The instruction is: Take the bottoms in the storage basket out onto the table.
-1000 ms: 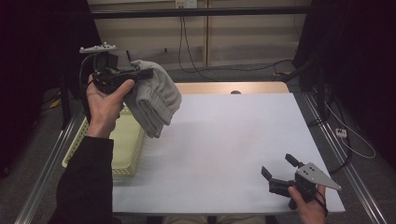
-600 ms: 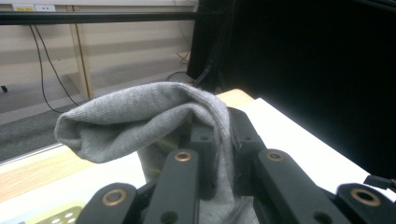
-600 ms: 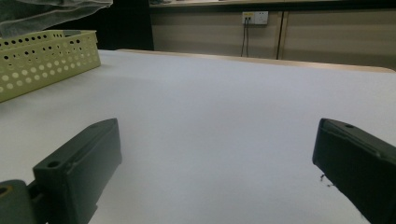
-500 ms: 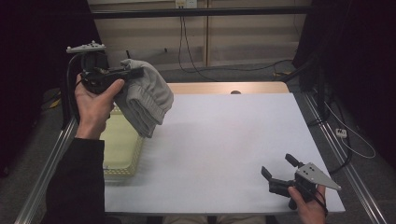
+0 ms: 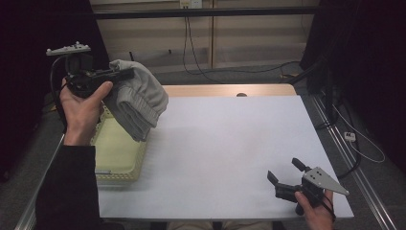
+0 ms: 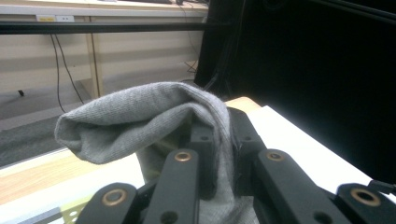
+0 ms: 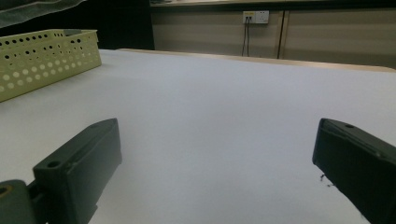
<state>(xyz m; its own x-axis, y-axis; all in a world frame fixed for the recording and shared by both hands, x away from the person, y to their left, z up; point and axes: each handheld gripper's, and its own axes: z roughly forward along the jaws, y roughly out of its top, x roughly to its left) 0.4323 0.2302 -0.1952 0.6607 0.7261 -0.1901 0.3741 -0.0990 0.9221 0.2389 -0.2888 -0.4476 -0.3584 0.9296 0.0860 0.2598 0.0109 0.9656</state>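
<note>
Folded grey knit cloth [image 5: 136, 103] is pinched in the left claw [image 5: 122, 74], lifted above the yellow perforated plastic basket [image 5: 117, 155]; the right claw [image 5: 285, 173] is rested wide open and empty on the white counter [image 5: 230, 143].

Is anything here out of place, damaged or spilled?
Nothing stands out. The left gripper holds a folded grey cloth above the yellow basket; the right gripper rests open on the white table.

Left tongs [image 5: 125, 74], clamped on folded grey knitted cloth [image 5: 136, 100]: carried further left and slightly higher than one second ago. Cloth: lower edge now hanging over the pale yellow perforated plastic basket [image 5: 117, 155]; more of basket uncovered on worktop.
</note>
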